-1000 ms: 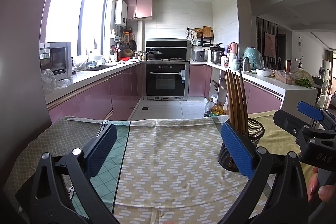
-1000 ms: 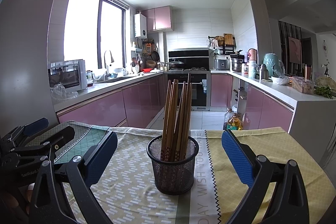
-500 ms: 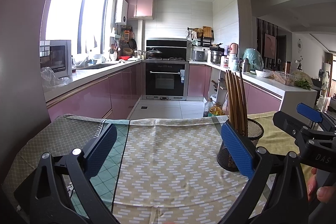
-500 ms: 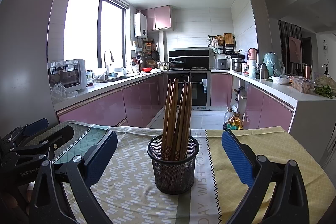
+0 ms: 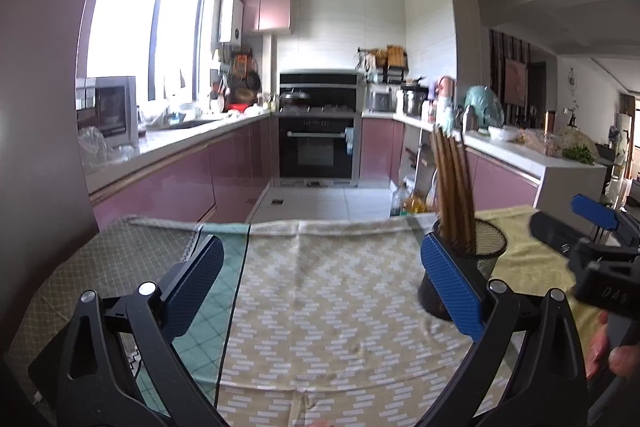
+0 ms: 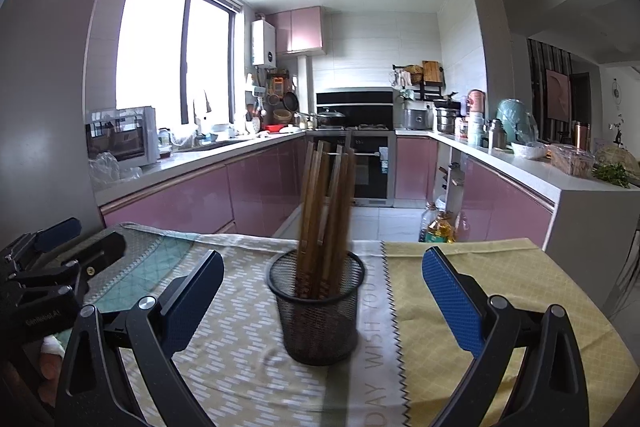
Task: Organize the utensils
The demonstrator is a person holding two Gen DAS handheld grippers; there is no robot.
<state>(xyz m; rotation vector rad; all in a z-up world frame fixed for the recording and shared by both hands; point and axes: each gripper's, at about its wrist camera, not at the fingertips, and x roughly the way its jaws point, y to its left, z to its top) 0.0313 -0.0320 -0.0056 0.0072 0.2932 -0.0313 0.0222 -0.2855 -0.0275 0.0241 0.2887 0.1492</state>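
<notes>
Desk [image 5: 332, 311] surface between the left gripper [image 5: 320, 287] fingers: bare cloth, nothing in the path. Mesh cup [image 6: 316, 311] with upright chopsticks [image 6: 326, 211] stands centred between the spread fingers of the right gripper [image 6: 322, 297], gaps on both sides. In the left view the cup sits just behind the right-hand finger [image 5: 450, 289]. Yellow cloth [image 6: 500, 279] right of the cup is open.

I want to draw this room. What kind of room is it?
It looks like a home kitchen: a built-in oven, pink cabinets under a long counter, and chopsticks standing in a mesh holder on a cloth-covered table.
</notes>
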